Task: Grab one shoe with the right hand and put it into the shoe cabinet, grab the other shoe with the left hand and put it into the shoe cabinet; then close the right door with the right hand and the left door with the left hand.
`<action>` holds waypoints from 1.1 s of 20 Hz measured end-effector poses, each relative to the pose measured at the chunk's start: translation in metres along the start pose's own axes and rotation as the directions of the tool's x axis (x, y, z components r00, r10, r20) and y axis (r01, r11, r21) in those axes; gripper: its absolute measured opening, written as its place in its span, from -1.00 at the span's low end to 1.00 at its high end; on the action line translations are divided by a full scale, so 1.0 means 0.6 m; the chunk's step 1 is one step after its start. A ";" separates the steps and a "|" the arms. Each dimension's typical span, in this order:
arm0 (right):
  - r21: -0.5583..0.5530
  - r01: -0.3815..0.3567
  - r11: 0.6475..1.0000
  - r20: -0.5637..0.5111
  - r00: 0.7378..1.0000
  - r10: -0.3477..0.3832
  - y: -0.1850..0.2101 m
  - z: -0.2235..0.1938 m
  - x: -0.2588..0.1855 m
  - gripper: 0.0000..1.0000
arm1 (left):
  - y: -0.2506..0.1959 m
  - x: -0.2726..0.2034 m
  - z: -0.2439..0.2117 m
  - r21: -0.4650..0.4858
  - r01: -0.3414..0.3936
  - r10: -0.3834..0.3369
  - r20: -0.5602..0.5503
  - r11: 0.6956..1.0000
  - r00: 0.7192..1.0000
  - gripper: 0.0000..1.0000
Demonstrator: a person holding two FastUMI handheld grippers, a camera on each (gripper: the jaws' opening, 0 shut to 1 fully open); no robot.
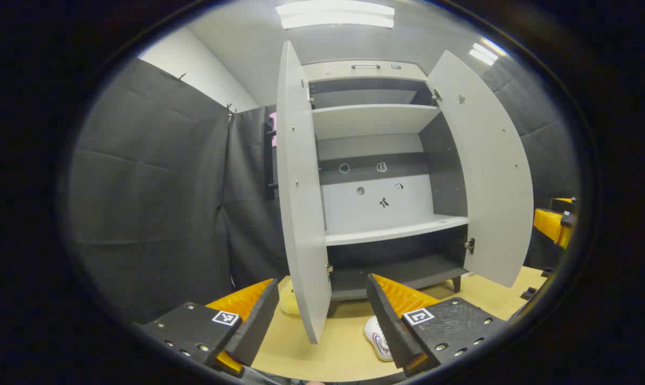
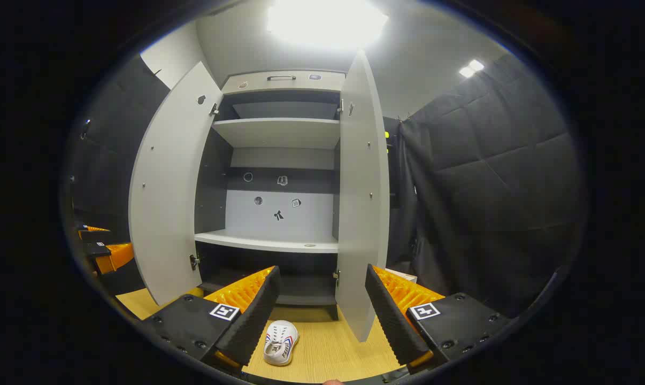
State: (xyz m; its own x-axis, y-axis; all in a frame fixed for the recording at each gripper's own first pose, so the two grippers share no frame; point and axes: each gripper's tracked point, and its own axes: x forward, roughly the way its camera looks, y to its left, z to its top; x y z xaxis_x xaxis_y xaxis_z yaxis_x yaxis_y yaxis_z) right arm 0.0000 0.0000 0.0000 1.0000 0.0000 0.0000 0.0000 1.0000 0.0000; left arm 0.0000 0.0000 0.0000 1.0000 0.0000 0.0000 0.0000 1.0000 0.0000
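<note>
The grey shoe cabinet [image 1: 386, 160] stands on the wooden floor with both doors swung wide and its shelves bare. A white shoe [image 1: 377, 338] lies on the floor in front of it, partly behind one finger of my left gripper [image 1: 322, 282], which is open and holds nothing. In the right gripper view the same cabinet [image 2: 279, 160] faces me and the white shoe [image 2: 281, 342] lies sole-side low between the fingers of my right gripper [image 2: 321, 270], also open and apart from the shoe. A pale rounded thing [image 1: 289, 302] peeks from behind the left door; I cannot tell what it is.
The left door [image 1: 301, 203] juts toward me edge-on, and the right door [image 2: 362, 203] does the same in the right gripper view. The other gripper [image 1: 555, 222] shows at the far right; in the right gripper view the other gripper [image 2: 100, 248] sits at the left. Black padded walls surround the booth.
</note>
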 end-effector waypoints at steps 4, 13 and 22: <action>0.008 0.007 1.000 -0.002 1.000 -0.007 -0.008 -0.002 0.000 0.93 | -0.006 -0.004 0.001 0.001 -0.002 0.002 0.001 1.000 1.000 0.87; 0.021 0.012 1.000 -0.001 1.000 -0.012 -0.021 -0.007 0.002 0.99 | -0.010 -0.004 0.002 0.015 -0.014 0.014 0.007 1.000 1.000 0.87; 0.026 0.010 1.000 0.004 1.000 -0.010 -0.015 -0.005 0.019 0.99 | -0.009 0.005 0.004 0.024 -0.012 0.012 0.015 1.000 1.000 0.87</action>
State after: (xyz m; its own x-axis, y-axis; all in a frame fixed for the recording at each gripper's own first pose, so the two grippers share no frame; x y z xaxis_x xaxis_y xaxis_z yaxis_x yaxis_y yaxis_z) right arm 0.0115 -0.0087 -0.0033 0.9999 -0.0103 0.0041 0.0102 0.9996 0.0265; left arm 0.0032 -0.0054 0.0023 0.9998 0.0120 0.0154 -0.0124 0.9996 0.0237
